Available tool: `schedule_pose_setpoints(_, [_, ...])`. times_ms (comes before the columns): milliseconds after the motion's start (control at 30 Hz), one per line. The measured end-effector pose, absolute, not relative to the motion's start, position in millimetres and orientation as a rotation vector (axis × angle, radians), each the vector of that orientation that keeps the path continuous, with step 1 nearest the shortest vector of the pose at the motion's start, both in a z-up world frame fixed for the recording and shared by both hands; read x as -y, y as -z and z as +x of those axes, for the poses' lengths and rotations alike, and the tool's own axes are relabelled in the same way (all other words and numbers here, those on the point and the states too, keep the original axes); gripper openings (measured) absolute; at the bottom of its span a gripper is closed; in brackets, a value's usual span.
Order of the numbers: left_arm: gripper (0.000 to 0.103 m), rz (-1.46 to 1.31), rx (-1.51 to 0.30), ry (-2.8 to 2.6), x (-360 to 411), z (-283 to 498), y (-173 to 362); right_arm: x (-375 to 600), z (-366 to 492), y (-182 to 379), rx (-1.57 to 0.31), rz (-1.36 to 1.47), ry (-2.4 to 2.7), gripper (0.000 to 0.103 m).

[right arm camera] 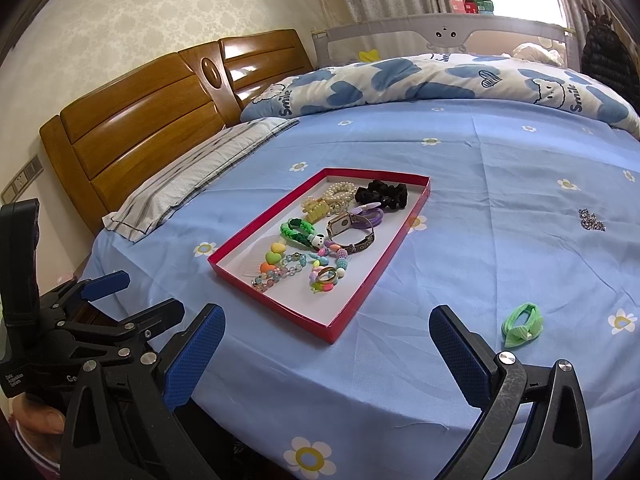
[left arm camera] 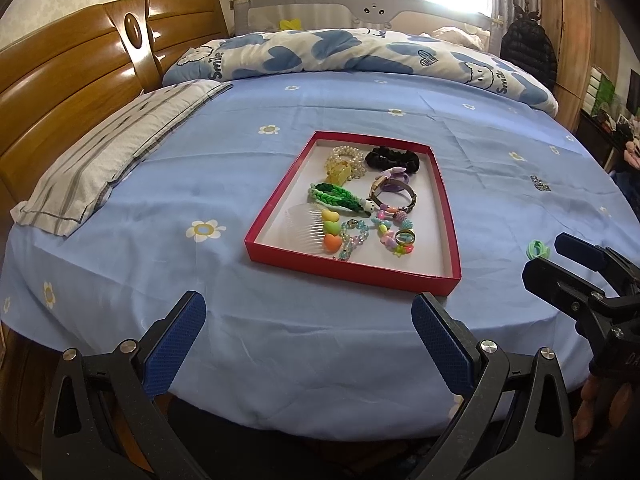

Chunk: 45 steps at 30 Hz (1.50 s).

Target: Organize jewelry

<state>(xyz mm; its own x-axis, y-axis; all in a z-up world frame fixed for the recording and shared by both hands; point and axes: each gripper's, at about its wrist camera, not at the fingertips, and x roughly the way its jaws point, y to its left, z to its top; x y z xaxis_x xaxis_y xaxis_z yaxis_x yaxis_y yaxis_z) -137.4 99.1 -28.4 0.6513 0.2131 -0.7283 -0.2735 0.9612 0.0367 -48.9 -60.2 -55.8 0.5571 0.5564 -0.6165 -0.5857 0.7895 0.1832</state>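
red tray point(left arm camera: 450, 216): long axis running away from grippers | left gripper point(left arm camera: 308, 328) agape | right gripper point(right arm camera: 326, 344) agape

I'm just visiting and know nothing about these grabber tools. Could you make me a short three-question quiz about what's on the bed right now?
1. True or false: the light green fabric hair tie lies inside the shallow red cardboard tray.
2. Which item lies at the tray's far end? A) black ruffled scrunchie B) clear plastic hair comb C) gold ring
3. Fill in: the left gripper and the right gripper both have their jaws ____ and hold nothing.

Key: 1 false, it rests on the blue flowered bedsheet, to the right of the tray. 2 A. 3 open.
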Motion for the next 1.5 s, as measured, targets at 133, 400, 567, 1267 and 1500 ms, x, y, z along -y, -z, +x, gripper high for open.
schedule_pose_setpoints(133, [0.103, -0.078, -0.817, -0.276, -99.1, -137.2, 29.1, 60.2, -49.2, 55.3, -0.712, -0.045, -0.674, 0.103])
schedule_pose_setpoints(400, [0.103, -0.081, -0.823, -0.271, -99.6, -137.2, 30.5, 60.0, -49.2, 55.0, -0.714, -0.044, -0.674, 0.103])
schedule_pose_setpoints(567, [0.103, -0.080, -0.823, -0.272, -99.2, -136.9, 30.5, 61.3, -48.5, 56.5, -0.714, -0.042, -0.674, 0.103])
schedule_pose_setpoints(1267, [0.103, -0.071, -0.830, -0.261, -97.2, -131.3, 32.4, 63.5, -46.2, 58.3, -0.718, -0.036, -0.671, 0.103])
schedule_pose_setpoints(1500, [0.103, -0.070, -0.832, -0.263, -97.0, -130.4, 32.7, 63.2, -46.0, 58.4, -0.719, -0.036, -0.671, 0.103])
